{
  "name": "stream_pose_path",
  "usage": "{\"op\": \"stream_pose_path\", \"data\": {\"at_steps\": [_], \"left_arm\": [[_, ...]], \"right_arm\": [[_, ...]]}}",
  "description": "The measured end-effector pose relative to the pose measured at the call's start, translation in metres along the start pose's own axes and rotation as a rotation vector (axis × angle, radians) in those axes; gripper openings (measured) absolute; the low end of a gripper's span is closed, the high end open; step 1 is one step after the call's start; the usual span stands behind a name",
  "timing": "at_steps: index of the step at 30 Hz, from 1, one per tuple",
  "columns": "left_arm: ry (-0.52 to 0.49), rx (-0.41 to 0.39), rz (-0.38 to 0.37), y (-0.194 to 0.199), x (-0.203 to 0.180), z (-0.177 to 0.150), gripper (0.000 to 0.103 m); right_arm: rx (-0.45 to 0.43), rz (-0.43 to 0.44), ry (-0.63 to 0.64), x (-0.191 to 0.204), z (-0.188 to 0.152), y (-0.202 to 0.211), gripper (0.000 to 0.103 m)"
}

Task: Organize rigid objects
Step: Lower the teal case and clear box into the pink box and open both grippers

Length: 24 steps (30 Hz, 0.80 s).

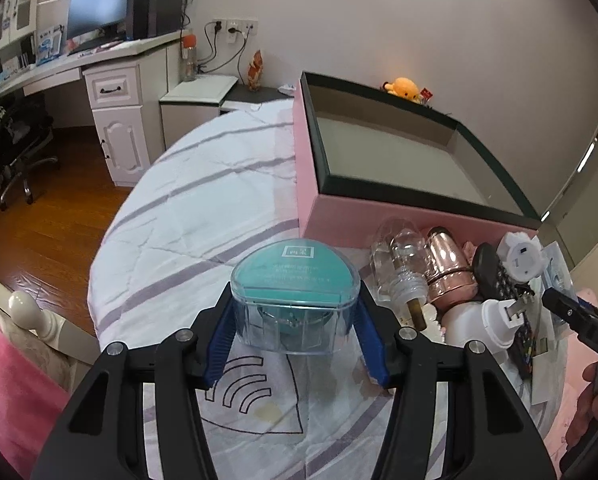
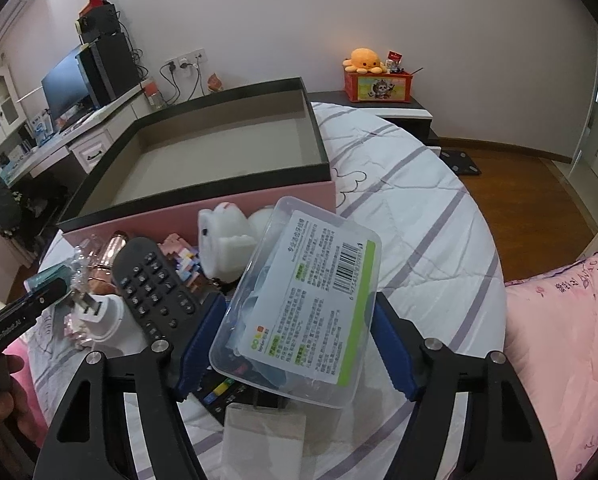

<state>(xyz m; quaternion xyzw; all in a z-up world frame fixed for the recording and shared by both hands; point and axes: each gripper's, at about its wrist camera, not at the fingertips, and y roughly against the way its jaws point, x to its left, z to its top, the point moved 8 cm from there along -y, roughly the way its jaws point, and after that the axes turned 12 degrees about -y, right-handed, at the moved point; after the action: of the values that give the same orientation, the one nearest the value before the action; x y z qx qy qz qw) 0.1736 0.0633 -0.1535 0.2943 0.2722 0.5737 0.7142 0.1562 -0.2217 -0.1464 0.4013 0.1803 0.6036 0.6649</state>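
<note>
My left gripper (image 1: 295, 298) is shut on a clear case with a teal lid (image 1: 295, 272), its blue pads pressed on both sides just above the quilt. My right gripper (image 2: 299, 304) is shut on a clear plastic box with a barcode label (image 2: 299, 300), held tilted over the pile. The pile lies against an open, empty pink box with a dark rim (image 1: 339, 216) (image 2: 203, 210). It holds a black remote (image 2: 155, 284), a white plug adaptor (image 2: 103, 316), a white toy (image 2: 227, 240), a rose-gold bottle (image 1: 447, 268) and a clear bottle (image 1: 403, 256).
Everything sits on a bed with a white, purple-striped quilt (image 1: 187, 220). A pink blanket (image 2: 559, 320) lies at the right. A desk with a monitor (image 1: 99, 4) and an office chair (image 1: 23, 148) stand to the left. Behind the bed, a nightstand bears an orange plush (image 2: 365, 60).
</note>
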Motion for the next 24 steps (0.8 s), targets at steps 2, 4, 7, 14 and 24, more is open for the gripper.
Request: {"op": "stream_pose_path", "data": {"at_steps": [2, 4, 7, 14, 24], "left_arm": [[-0.005, -0.010, 0.001, 0.003, -0.001, 0.002, 0.055], [-0.004, -0.013, 0.000, 0.005, 0.000, 0.002, 0.055], [0.002, -0.018, 0.000, 0.009, 0.000, 0.003, 0.055], [-0.031, -0.079, 0.001, 0.038, -0.010, 0.025, 0.055], [-0.136, -0.143, -0.010, 0.040, -0.049, 0.116, 0.055]], "right_arm": [[-0.003, 0.006, 0.001, 0.002, 0.001, 0.002, 0.073], [-0.002, 0.010, 0.002, 0.003, 0.000, 0.002, 0.073], [-0.003, 0.018, 0.000, 0.004, 0.000, 0.004, 0.073], [-0.038, 0.044, 0.017, 0.015, 0.013, 0.020, 0.073], [-0.083, 0.103, 0.138, 0.075, 0.087, 0.015, 0.073]]}}
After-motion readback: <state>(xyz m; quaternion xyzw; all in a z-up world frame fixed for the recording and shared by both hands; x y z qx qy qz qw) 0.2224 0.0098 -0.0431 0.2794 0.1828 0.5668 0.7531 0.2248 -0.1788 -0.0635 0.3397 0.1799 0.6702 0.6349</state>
